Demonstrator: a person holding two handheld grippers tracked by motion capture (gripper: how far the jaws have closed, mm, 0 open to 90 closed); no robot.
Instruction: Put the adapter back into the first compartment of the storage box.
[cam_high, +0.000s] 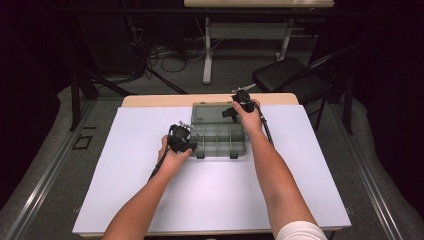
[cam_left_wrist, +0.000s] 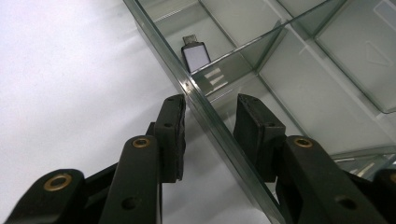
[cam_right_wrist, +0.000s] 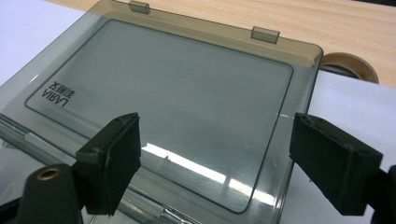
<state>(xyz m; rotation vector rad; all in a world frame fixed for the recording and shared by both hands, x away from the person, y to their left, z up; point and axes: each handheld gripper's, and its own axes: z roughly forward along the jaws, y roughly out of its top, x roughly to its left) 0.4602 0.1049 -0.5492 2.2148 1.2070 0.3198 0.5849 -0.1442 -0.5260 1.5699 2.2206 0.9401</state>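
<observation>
Left gripper (cam_left_wrist: 208, 128) astride box wall (cam_left_wrist: 205, 105), right gripper (cam_right_wrist: 212, 158) over lid (cam_right_wrist: 177, 98).

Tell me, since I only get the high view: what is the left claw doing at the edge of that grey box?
Observer: The left claw straddles the side wall of the box. A gap shows between each pad and the wall, so it isn't pinching.
Operator: Is anything inside the box?
Observer: A small USB stick lies in the compartment just beyond that claw.
Operator: And the right claw, further back?
Observer: The right claw stands wide open over the lid, which lies folded back flat on the table.
</observation>
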